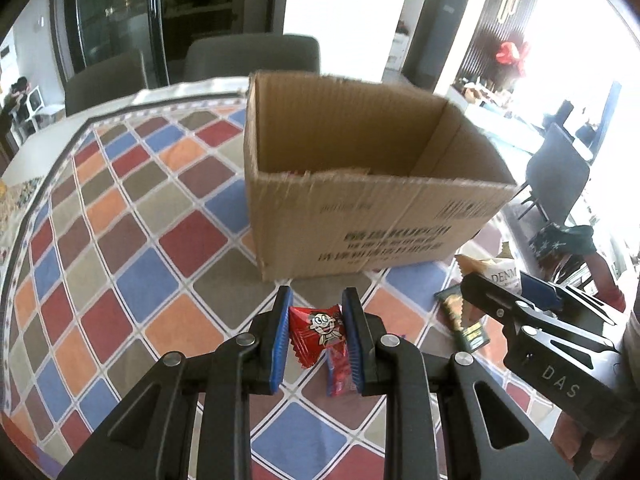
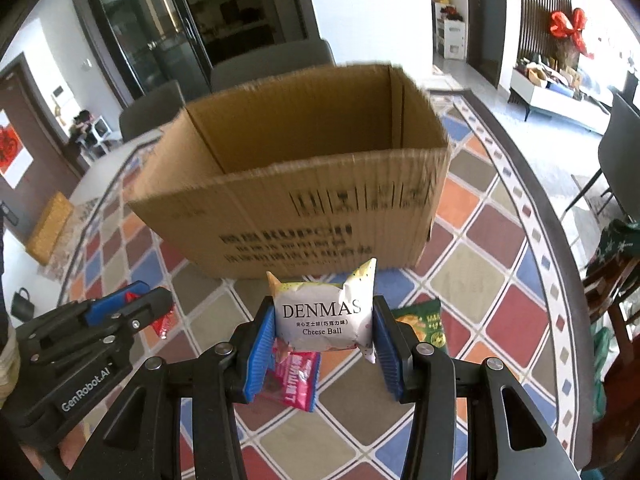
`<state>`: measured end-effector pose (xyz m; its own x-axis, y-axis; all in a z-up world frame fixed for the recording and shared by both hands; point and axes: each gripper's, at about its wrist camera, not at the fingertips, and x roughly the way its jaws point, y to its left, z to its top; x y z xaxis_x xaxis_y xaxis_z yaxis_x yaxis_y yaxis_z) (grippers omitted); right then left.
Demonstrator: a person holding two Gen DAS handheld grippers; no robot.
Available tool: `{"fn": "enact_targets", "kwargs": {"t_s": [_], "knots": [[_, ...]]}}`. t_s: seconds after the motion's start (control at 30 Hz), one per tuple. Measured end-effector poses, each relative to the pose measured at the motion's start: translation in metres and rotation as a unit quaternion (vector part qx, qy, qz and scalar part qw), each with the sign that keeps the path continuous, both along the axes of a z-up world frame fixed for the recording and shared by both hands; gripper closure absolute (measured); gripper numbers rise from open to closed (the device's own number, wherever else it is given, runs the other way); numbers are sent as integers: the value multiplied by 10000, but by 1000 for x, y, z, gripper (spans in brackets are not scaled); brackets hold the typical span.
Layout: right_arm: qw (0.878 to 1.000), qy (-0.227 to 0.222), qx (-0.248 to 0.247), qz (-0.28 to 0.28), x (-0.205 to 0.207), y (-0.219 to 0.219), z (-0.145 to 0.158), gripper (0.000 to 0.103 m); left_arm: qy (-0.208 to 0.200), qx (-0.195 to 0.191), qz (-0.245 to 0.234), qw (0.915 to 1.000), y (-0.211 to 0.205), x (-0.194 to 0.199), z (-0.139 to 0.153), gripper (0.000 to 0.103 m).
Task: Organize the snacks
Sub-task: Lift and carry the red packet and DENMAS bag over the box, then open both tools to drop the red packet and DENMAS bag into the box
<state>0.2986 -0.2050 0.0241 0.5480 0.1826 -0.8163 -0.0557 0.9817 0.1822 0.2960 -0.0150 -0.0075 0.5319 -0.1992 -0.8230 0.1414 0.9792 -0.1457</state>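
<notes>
We hold a gripper in each hand, and both tip down and forward. Our left gripper (image 1: 316,330) squeezes a small red snack pack (image 1: 318,328) between its two blue pads (image 1: 280,340), which sit close together. Our right gripper (image 2: 324,332) squeezes a puffy white snack bag (image 2: 325,314), so its blue pads (image 2: 260,354) sit wider apart. In the left view, the right gripper shows at 3 o'clock. In the right view, the left gripper shows at 9 o'clock.
</notes>
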Motion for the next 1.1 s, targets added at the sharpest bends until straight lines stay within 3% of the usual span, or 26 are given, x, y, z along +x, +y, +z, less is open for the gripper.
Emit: {"fn": "enact_targets", "kwargs": {"t_s": [0.63, 1.1], "knots": [[9967, -779, 184, 98, 11, -1, 54, 56, -837, -140, -123, 9963, -11, 11, 73, 77], [9957, -898, 127, 175, 46, -4, 69, 55, -869, -101, -151, 9960, -19, 48, 84, 77]]}}
